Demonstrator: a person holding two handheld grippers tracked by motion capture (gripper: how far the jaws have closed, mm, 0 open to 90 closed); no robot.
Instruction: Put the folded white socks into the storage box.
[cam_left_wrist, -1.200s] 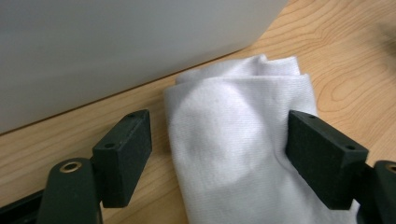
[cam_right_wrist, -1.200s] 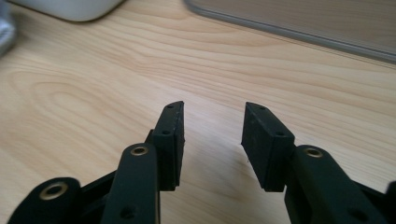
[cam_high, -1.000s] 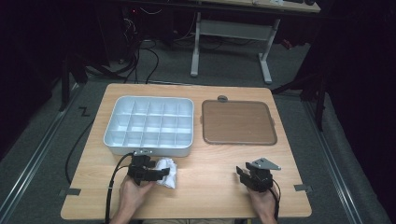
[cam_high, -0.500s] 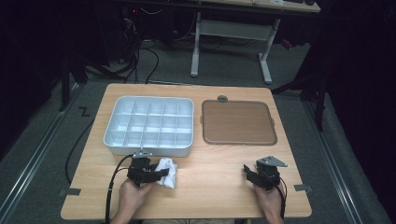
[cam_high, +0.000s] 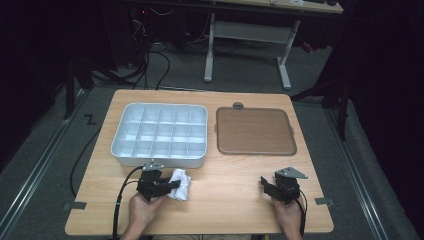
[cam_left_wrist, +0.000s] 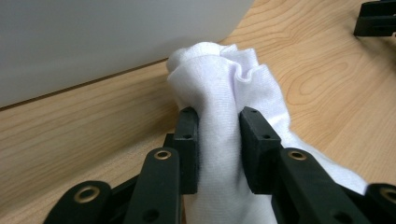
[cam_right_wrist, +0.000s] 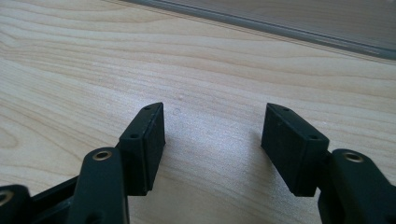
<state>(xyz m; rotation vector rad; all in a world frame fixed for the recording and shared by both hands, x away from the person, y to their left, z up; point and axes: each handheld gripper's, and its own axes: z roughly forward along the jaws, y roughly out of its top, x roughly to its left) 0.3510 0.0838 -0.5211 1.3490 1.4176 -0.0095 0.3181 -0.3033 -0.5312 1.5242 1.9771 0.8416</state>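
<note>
A crumpled white cloth lies on the wooden table, just in front of the compartment tray. My left gripper points right at it. In the left gripper view its jaws have just been closing, and both pads now pinch a fold of the cloth between them, the left gripper low over the wood. My right gripper rests near the table's front right. Its jaws have just been opening, and the right gripper stands wide with only bare wood between the pads.
The grey tray's wall rises right behind the cloth. A flat brown tray lies at the back right, with a small grey knob behind it. The other gripper shows far off in the left gripper view.
The right gripper has shifted a little to the right along the front edge. The left hand has stayed at the cloth.
</note>
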